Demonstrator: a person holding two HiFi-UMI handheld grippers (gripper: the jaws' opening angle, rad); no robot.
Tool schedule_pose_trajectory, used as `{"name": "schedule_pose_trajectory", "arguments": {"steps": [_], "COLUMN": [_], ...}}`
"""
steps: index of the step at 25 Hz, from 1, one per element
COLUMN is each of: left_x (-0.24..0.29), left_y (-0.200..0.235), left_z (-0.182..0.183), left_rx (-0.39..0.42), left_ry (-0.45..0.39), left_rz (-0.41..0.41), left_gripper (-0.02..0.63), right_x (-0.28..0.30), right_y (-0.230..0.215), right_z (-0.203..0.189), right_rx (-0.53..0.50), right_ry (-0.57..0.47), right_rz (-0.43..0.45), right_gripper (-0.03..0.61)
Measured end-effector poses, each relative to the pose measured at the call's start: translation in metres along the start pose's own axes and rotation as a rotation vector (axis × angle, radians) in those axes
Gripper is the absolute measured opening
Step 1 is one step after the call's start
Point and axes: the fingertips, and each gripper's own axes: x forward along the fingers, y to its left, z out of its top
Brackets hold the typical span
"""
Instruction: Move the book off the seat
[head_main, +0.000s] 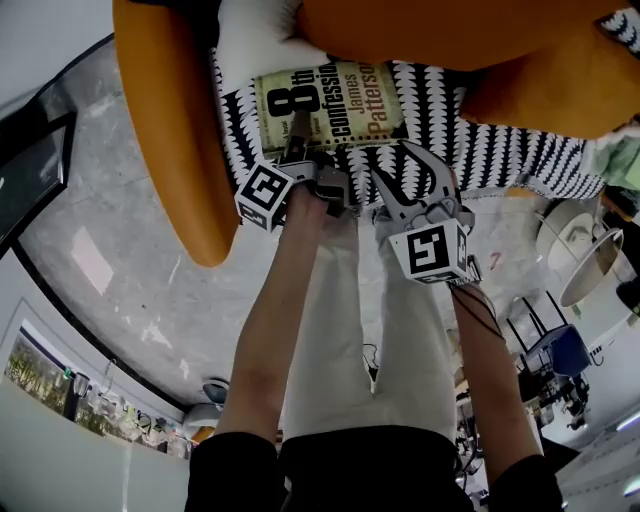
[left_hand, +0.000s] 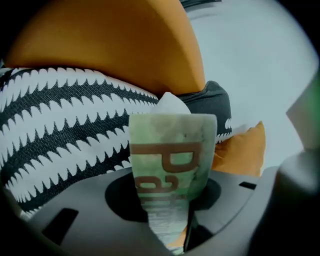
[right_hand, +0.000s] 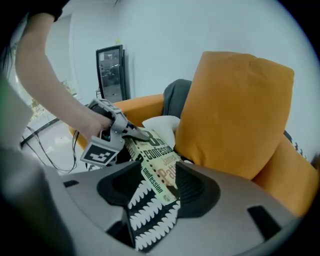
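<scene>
A paperback book (head_main: 330, 100) with a pale green cover lies on the black-and-white patterned seat cushion (head_main: 480, 150) of an orange armchair. My left gripper (head_main: 297, 150) is shut on the book's near left edge. In the left gripper view the book (left_hand: 172, 150) stands edge-up between the jaws, clamped low down. My right gripper (head_main: 405, 165) hovers open just off the book's near right corner. In the right gripper view the book (right_hand: 157, 160) shows beyond the wide-apart jaws, with the left gripper (right_hand: 135, 132) on its far side.
An orange back pillow (head_main: 450, 30) leans behind the book, with a white cushion (head_main: 255, 35) beside it. The orange armrest (head_main: 175, 130) borders the seat at left. My legs in white trousers (head_main: 350, 330) stand against the seat front. A white lamp (head_main: 590, 260) stands at right.
</scene>
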Motion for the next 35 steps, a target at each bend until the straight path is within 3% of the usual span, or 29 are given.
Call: {"name": "schedule_pose_trajectory", "arguments": {"steps": [7, 19, 24, 27, 30, 32, 35], "left_x": [-0.013, -0.073, -0.106, -0.133, -0.157, -0.176, -0.215], "left_y": [-0.007, -0.084, -0.118, -0.141, -0.167, -0.186, -0.219], "left_z": [-0.01, -0.064, -0.11, -0.142, -0.184, -0.22, -0.308], "left_rx": [0.116, 0.177, 0.245, 0.247, 0.249, 0.265, 0.303], "left_ry": [0.09, 0.152, 0.195, 0.216, 0.254, 0.288, 0.341], "left_rz": [-0.128, -0.389, -0.465, -0.509, -0.559, -0.586, -0.623], "left_gripper": [0.163, 0.163, 0.163, 0.163, 0.163, 0.163, 0.163], "right_x": [-0.031, -0.117, -0.181, -0.231, -0.288, -0.334, -0.428], "right_y": [-0.021, -0.029, -0.045, -0.058, -0.074, -0.085, -0.103], "right_z": [-0.002, -0.029, -0.04, -0.04, -0.048, -0.058, -0.092], "right_rx": [0.155, 0.257, 0.395, 0.495, 0.527, 0.538, 0.558], "right_ry": [-0.085, -0.19, -0.316, -0.409, -0.484, -0.528, -0.588], "right_rz": [-0.089, -0.147, -0.228, -0.276, -0.337, -0.388, -0.46], "right_gripper": [0.036, 0.015, 0.015, 0.015, 0.015, 0.015, 0.015]}}
